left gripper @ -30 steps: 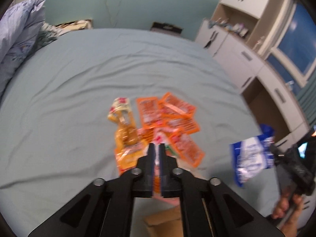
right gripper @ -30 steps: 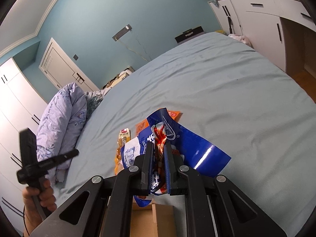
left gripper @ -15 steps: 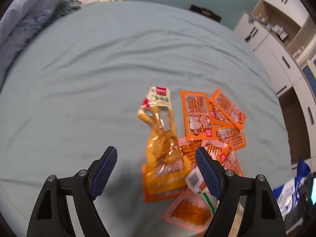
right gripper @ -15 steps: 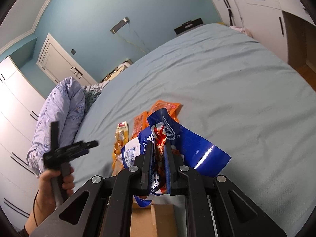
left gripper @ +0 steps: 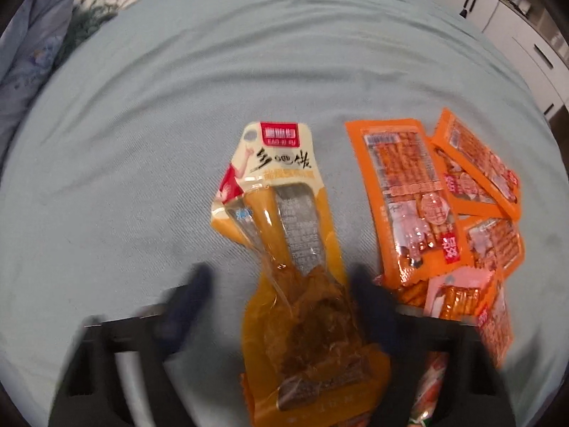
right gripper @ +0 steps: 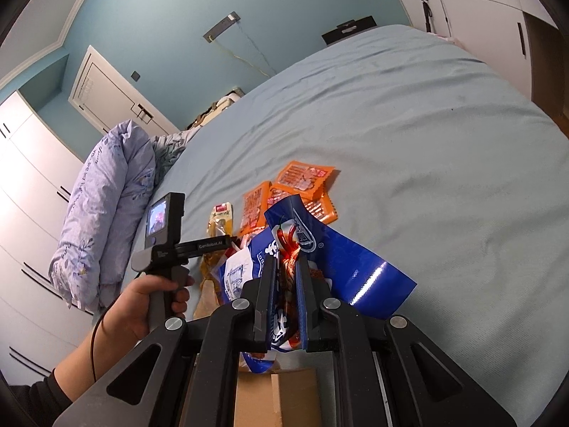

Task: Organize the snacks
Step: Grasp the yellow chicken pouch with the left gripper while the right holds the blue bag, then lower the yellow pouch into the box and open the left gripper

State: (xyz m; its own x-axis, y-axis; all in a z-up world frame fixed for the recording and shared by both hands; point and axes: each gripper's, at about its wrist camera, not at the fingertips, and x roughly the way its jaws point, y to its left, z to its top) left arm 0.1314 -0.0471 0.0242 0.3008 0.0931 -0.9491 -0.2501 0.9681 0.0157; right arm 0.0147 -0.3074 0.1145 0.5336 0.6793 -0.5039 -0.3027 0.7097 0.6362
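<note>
A pile of snack packs lies on the light blue bed. In the left wrist view a yellow chicken-leg pack [left gripper: 284, 249] lies in the middle, with several orange packs [left gripper: 409, 199] to its right. My left gripper [left gripper: 281, 295] is open, low over the bed, its blurred fingers on either side of the yellow pack's lower part. My right gripper [right gripper: 282, 277] is shut on a blue and white snack bag [right gripper: 320, 259] and holds it above a cardboard box [right gripper: 277, 398]. The yellow pack [right gripper: 220, 220] and orange packs [right gripper: 302, 181] show beyond it.
A folded lilac quilt [right gripper: 106, 206] lies at the bed's left side. White cabinets [right gripper: 480, 10] stand to the right of the bed. The hand holding the left gripper's handle [right gripper: 160, 270] is at the left in the right wrist view.
My left gripper opened wide and moved forward and down over the yellow pack. My right gripper stayed shut on the blue bag with little movement.
</note>
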